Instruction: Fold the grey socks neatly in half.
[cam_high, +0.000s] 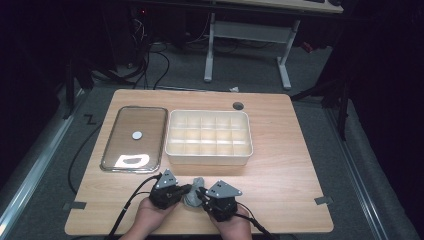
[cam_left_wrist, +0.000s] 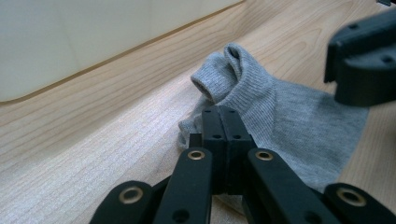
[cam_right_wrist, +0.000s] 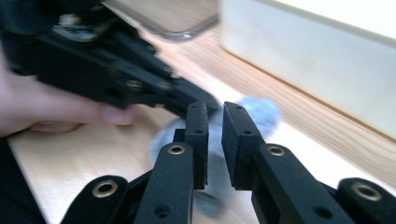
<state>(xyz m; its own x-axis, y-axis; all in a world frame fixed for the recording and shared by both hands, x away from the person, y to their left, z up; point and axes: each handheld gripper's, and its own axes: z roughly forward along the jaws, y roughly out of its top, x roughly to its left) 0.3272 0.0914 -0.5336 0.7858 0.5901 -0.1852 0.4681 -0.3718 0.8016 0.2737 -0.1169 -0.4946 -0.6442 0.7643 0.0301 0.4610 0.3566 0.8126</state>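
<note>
Grey sock (cam_high: 194, 191) is the thing I'm fiddling with, sitting on the wooden table (cam_high: 280, 165) just in front of the cream divider box (cam_high: 208, 137), on my side of it. From the high view my left gripper (cam_high: 189, 189) and right gripper (cam_high: 202, 196) both crowd in on the sock from either side, probably so one can pin it while the other works the fabric. A clear lid (cam_high: 134, 138) lies flat just left of the box, out of the way.

Left gripper view gets what the top camera can't: my left jaws are pressed fully together, and the sock (cam_left_wrist: 280, 112) lies right under and past the tips with its cuff bunched up toward the box wall (cam_left_wrist: 70, 42). Can't tell if any fabric is actually pinched.

Right gripper view is blurry, but my right jaws stand a narrow gap apart with nothing gripped, sock (cam_right_wrist: 261, 112) behind them.
</note>
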